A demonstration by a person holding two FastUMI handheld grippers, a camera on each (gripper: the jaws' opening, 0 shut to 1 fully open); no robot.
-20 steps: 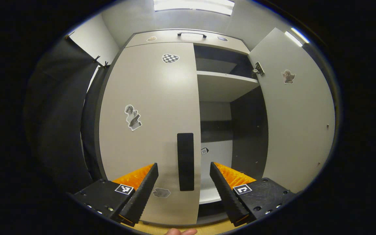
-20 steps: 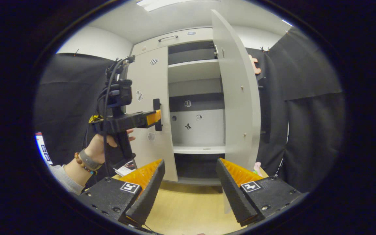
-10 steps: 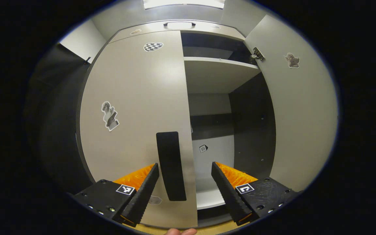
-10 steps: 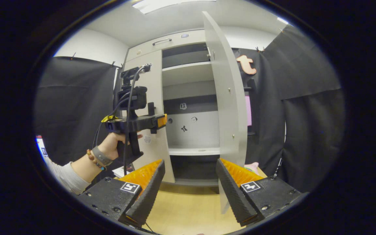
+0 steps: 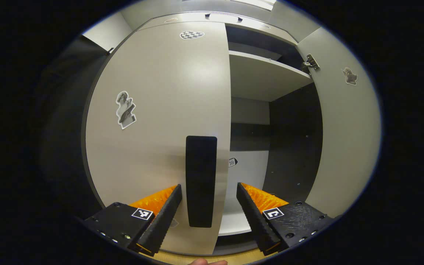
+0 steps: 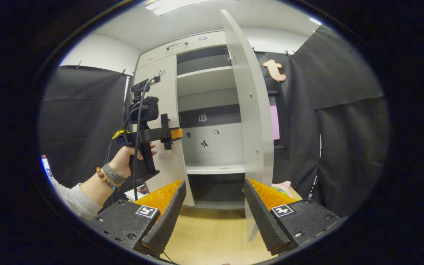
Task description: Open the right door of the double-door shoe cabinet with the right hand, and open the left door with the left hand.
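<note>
Right door [image 6: 250, 106] of the shoe cabinet [image 6: 197, 44] already swung wide, seen edge-on in the right gripper view; left door [image 5: 160, 110] shut, flush with the cabinet front. Left tongs [image 5: 207, 217] spread open, straddling the black vertical handle [image 5: 201, 180] near the left door's free edge, not yet pressing on it. In the right gripper view, left tongs [image 6: 169, 132] held level against that handle by a hand [image 6: 125, 162]. Right tongs [image 6: 215, 217] also open and empty, hanging back above the wooden floor [image 6: 212, 235], well apart from the cabinet.

Probably a stiff, flat panel on hinges [image 5: 310, 62]: light to swing, no give, moving only along its arc. Smooth painted face likely slippery, offering nothing to pinch, so best taken by the handle itself, across its narrow width, about mid-height. Handle sits far from the hinge side, so little pull should be needed. Pull best curved outward to the left with the door; a straight tug risks the tongs sliding off the handle.
</note>
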